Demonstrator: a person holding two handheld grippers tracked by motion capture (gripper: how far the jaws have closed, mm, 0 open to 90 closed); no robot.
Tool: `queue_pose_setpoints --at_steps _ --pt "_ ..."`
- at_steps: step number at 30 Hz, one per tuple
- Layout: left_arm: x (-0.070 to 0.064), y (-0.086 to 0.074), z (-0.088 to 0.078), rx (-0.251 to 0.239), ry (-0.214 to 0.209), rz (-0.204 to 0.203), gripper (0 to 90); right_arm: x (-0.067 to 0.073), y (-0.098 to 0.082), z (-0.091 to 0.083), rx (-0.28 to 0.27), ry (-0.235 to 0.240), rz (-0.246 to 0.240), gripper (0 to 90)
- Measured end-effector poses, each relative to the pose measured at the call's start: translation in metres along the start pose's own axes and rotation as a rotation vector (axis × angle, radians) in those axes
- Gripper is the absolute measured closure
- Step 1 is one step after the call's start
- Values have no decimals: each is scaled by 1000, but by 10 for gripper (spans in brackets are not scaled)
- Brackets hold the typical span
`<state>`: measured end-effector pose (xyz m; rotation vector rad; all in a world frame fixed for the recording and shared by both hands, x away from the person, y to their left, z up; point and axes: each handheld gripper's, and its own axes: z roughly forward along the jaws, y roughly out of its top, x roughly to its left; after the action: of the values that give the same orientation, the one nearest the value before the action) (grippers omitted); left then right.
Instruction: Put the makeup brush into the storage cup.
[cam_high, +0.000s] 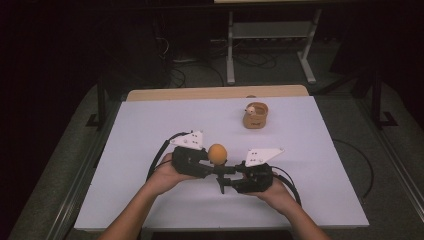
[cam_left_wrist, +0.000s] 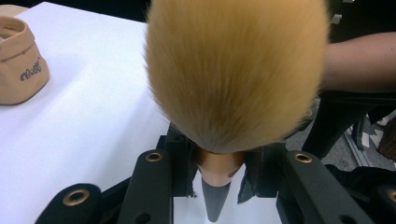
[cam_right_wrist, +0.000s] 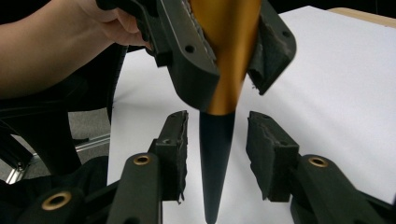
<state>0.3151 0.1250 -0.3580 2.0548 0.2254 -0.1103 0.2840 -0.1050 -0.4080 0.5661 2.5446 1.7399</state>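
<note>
Both grippers met over the near middle of the white table (cam_high: 150, 125): the left gripper (cam_high: 209, 162) had its jaws clamped on the gold collar of a makeup brush (cam_high: 218, 156), whose orange bristle head stood up and away from it. The brush's long axis ran from that fluffy head down through the dark tapered handle (cam_right_wrist: 215, 158), which pointed straight into the right gripper (cam_right_wrist: 216, 156). That gripper's jaws stood partly open on either side of the handle without touching it, so I judged closing them would complete a hand-over; a small tan pouch (cam_high: 255, 116) sat well apart toward the far side.
</note>
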Motion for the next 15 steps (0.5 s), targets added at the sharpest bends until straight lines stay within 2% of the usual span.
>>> queue_pose_setpoints --at_steps 15 --pt "-1 0 4 7 -4 5 660 0 -1 2 -19 -2 16 673"
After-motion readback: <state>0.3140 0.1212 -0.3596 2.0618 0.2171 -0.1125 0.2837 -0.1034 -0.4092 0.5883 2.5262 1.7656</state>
